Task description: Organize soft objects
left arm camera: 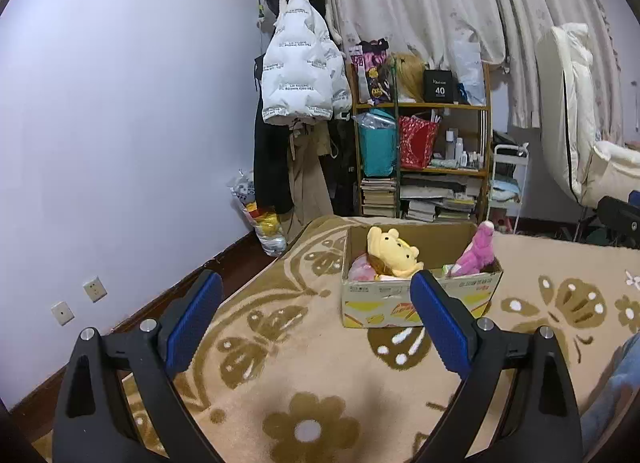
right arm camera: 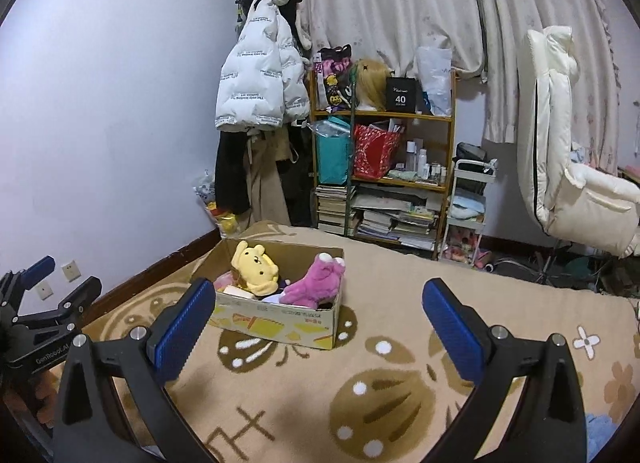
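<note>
Both grippers, left gripper [left arm camera: 316,293] and right gripper [right arm camera: 316,301], hang released and empty above the tan butterfly-patterned blanket [right arm camera: 400,383]. Beyond them sits the open cardboard box [right arm camera: 280,321], bare blanket all around it. Inside the box, a yellow plush dog [right arm camera: 256,265] sits upright at its left, and a pink plush toy [right arm camera: 316,283] leans along its right wall.

Blanket [right arm camera: 400,303] open at center and right of frame.
Cardboard box [right arm camera: 280,323] blocks left-center; plush toys [right arm camera: 316,283] stick up above its rim; wall bounds left.
</note>
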